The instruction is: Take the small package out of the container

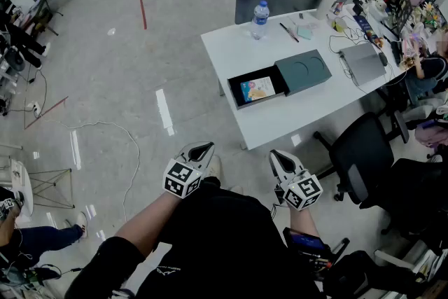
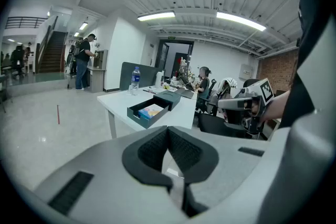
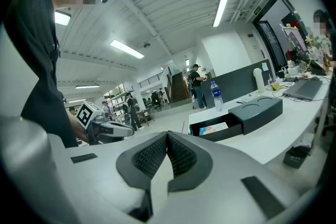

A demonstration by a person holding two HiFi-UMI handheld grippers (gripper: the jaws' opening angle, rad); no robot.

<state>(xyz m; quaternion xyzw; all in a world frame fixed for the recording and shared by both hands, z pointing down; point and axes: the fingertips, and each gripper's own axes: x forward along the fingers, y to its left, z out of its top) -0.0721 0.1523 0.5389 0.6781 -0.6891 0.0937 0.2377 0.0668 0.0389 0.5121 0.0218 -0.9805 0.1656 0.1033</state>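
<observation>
Though brightly printed, the small package (image 1: 257,89) in the container (image 1: 234,92) is unreadable.

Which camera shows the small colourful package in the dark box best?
The head view: it looks straight down on the package lying in the open container. Both gripper views show the package only as a distant, slanted sliver.

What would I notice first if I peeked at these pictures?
Probably the open dark box on the white table, with a colourful small package lying in its tray. Next, the left gripper and right gripper with their black-and-white marker cubes, both shut and empty, held low in front of the person, short of the table.
</observation>
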